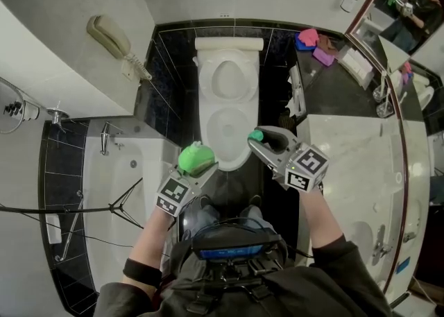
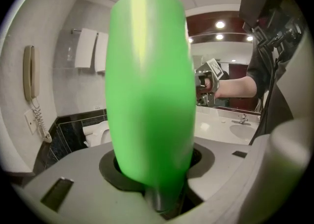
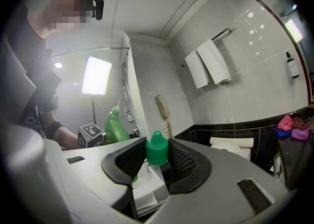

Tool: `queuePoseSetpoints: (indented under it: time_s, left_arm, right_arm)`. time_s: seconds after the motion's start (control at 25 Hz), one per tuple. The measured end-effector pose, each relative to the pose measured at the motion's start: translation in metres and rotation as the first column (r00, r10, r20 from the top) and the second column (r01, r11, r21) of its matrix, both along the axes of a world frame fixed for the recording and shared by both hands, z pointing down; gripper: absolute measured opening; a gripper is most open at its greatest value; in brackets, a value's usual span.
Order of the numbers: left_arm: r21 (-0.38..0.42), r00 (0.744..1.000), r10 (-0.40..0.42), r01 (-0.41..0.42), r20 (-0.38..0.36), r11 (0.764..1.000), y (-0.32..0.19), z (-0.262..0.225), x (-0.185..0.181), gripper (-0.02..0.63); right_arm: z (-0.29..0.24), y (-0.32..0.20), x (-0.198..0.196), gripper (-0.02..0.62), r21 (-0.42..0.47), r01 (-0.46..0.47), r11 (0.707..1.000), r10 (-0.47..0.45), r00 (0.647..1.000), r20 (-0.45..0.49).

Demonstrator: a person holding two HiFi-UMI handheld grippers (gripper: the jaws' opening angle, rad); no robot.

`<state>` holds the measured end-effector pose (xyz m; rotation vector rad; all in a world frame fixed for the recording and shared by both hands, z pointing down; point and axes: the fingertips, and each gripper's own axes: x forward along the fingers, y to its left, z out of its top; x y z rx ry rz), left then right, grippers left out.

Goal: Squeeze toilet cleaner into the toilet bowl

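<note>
A white toilet (image 1: 227, 125) stands ahead with its lid up and the bowl uncovered. My left gripper (image 1: 189, 172) is shut on a bright green cleaner bottle (image 1: 195, 158) at the bowl's front left rim. The bottle (image 2: 149, 86) fills the left gripper view, upright between the jaws. My right gripper (image 1: 259, 141) is shut on a small green cap (image 1: 257, 134) at the bowl's front right rim. The right gripper view shows the cap (image 3: 157, 148) pinched between the black pads (image 3: 182, 161). Farther left there are the bottle (image 3: 115, 126) and the left gripper's marker cube (image 3: 91, 134).
A wall phone (image 1: 111, 37) hangs at the left above a bathtub (image 1: 118, 184). A marble counter with a basin (image 1: 354, 170) runs along the right under a mirror. Pink cloths (image 1: 316, 41) lie at the counter's far end. White towels (image 3: 208, 63) hang on a rail.
</note>
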<state>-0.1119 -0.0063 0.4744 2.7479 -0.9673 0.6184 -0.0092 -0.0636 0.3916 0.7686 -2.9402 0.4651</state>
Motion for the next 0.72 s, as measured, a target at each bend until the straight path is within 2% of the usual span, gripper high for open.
queuePoseSetpoints:
  time_s: [0.08,0.2,0.32,0.48,0.72]
  left_arm:
    - [-0.006,0.999,-0.033,0.033,0.002,0.999,-0.004,0.004,-0.005,0.199]
    - [-0.013,0.996,-0.087,0.087,-0.002,0.996,-0.009,0.011,-0.013,0.199]
    - [-0.012,0.991,-0.133,0.133,-0.001,0.991,-0.011,0.018,-0.021,0.199]
    - [-0.019,0.990,-0.144,0.144,0.011,0.989,-0.010,0.019,-0.021,0.199]
    - [-0.005,0.988,-0.151,0.152,0.023,0.988,-0.009,0.021,-0.022,0.199]
  right_arm:
    - [0.022,-0.005,0.010,0.153,-0.008,-0.064,0.998,0.063,0.995,-0.082]
    - [0.059,-0.019,0.038,0.153,-0.015,-0.216,0.976,0.209,0.959,-0.189]
    - [0.089,-0.016,0.055,0.153,-0.057,-0.309,0.949,0.289,0.930,-0.227]
    - [0.118,-0.006,0.062,0.155,-0.108,-0.348,0.931,0.313,0.916,-0.252]
    - [0.125,-0.003,0.057,0.155,-0.128,-0.341,0.931,0.302,0.920,-0.250]
